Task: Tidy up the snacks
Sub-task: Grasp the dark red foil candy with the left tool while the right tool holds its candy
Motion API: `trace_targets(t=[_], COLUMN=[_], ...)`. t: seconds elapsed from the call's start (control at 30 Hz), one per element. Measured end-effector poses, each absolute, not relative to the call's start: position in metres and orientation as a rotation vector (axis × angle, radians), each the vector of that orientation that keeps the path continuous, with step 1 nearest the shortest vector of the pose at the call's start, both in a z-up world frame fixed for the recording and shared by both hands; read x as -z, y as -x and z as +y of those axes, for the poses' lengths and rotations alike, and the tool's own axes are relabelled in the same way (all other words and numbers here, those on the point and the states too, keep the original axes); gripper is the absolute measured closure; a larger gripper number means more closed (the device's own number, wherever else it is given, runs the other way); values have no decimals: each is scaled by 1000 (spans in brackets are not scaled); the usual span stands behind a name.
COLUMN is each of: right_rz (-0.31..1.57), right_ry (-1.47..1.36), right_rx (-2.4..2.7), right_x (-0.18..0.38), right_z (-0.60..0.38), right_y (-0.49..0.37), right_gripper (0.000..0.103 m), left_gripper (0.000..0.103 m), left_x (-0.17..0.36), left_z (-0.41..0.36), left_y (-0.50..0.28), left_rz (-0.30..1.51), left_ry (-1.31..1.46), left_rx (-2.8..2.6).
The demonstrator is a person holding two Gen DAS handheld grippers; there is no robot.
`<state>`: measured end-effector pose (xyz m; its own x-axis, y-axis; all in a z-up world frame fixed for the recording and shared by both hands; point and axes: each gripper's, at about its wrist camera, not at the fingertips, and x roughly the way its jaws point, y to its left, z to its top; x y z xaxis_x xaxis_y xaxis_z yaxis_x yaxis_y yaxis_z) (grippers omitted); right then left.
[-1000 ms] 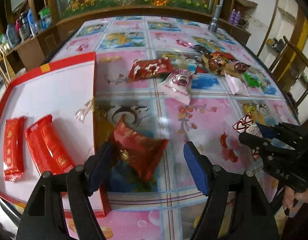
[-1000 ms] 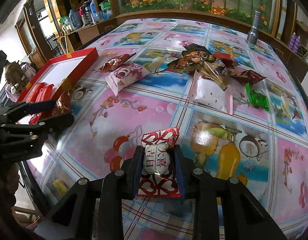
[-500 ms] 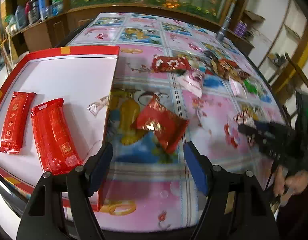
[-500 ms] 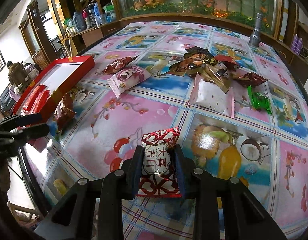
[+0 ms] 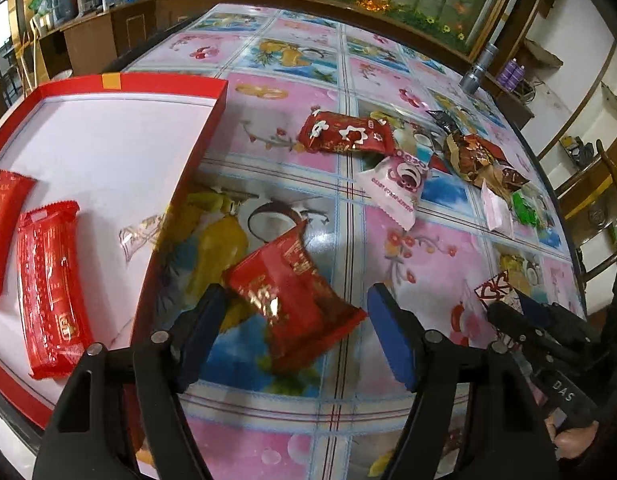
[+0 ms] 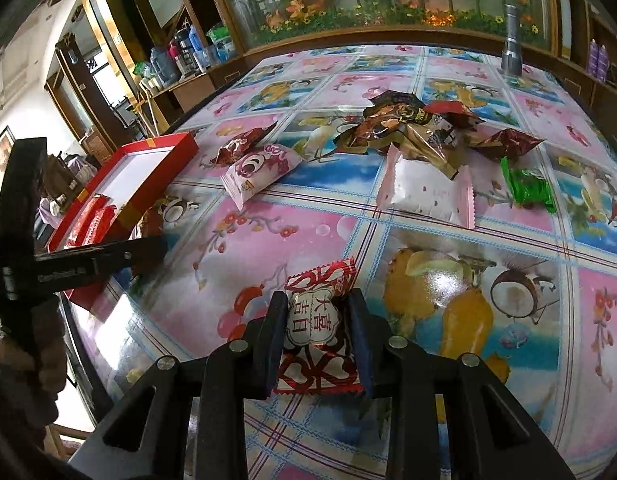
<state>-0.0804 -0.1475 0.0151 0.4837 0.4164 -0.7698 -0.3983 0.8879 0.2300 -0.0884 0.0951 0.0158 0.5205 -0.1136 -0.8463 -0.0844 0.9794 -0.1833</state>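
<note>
A shiny red snack packet [image 5: 292, 300] lies on the patterned table between the jaws of my left gripper [image 5: 295, 296]. The jaws are closing; the left pad is at the packet's corner and the right pad [image 5: 388, 332] stands clear of it. Left of it sits the red-rimmed tray [image 5: 108, 80] with two red bars [image 5: 48, 288] inside. My right gripper [image 6: 316, 300] is shut on a red-and-white candy packet [image 6: 314, 320] just above the table. The left wrist view shows that packet [image 5: 494, 286] at the right edge.
A pile of mixed snacks [image 6: 408, 128] lies mid-table, with a pink bear packet [image 6: 260, 172], a white-pink packet [image 6: 424, 188] and a green one [image 6: 526, 188] around it. A metal cylinder [image 6: 510, 40] stands at the far edge. Shelves and cabinets ring the table.
My left gripper pulled back from the red packet, then came in again, so the packet lies between its jaws. The right gripper kept hold of its candy packet and hardly moved.
</note>
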Motion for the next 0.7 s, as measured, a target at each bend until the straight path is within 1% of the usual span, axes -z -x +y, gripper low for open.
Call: trace_targets(t=[0.07, 0.13, 0.17, 0.2, 0.33, 0.4, 0.57, 0.6, 0.7], right_rz=[943, 942, 940, 939, 929, 923, 928, 925, 921], right_ry=[-19, -4, 14, 32, 156, 208, 206, 204, 194], right_rx=[-495, -489, -483, -477, -449, -431, -414, -410, -403], right_x=[-15, -15, -15, -16, -15, -15, -15, -14, -15], right_z=[-147, -146, -145, -142, -127, -120, -119, -119, -119], right_y=[80, 81, 82, 82, 87, 89, 87, 88, 88], right_gripper=[71, 71, 71, 70, 69, 71, 71, 72, 73], left_gripper=[37, 46, 48, 52, 56, 58, 63, 68, 69], left_x=[-15, -14, -14, -14, -14, -14, -15, -15, -14], left_z=[91, 87, 84, 82, 83, 85, 98, 100, 102], left_y=[87, 86, 86, 86, 84, 83, 83, 84, 88], left_rz=[1018, 1006, 999, 992, 977, 970, 960, 958, 953], left_ry=[164, 122, 98, 81, 67, 75, 144, 152, 162], left_rx=[14, 21, 26, 32, 50, 60, 101, 109, 122])
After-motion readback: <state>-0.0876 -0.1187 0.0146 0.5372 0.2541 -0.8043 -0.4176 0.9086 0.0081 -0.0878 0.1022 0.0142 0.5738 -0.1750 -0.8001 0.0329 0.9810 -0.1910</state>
